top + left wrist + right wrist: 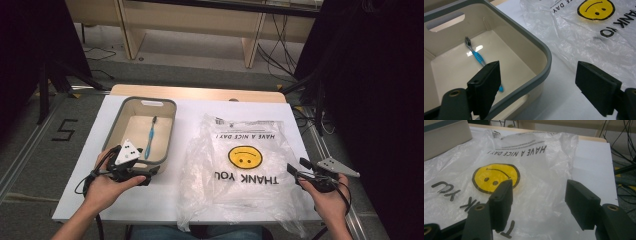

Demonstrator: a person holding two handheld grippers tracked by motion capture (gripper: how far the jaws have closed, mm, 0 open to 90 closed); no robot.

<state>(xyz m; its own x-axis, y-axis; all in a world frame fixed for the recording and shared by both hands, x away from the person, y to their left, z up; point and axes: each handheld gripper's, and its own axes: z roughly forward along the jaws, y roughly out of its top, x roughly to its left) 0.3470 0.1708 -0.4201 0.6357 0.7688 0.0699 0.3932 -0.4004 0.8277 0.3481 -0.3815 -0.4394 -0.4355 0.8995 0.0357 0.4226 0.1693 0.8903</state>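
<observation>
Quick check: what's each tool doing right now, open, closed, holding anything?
Left tool: open, holding nothing, at the bin's near corner.
Right tool: open, holding nothing, over the plastic bag.

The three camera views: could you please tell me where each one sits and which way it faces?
High view: above the person's side, looking forward and down on the table; both forearms and hands enter from below.
Left gripper view: rides the left tongs, facing the bin holding a toothbrush; its black jaws show.
Right gripper view: rides the right tongs, facing the plastic bag; its jaws show.
Shared: both gripper views show the bag's smiley.
</observation>
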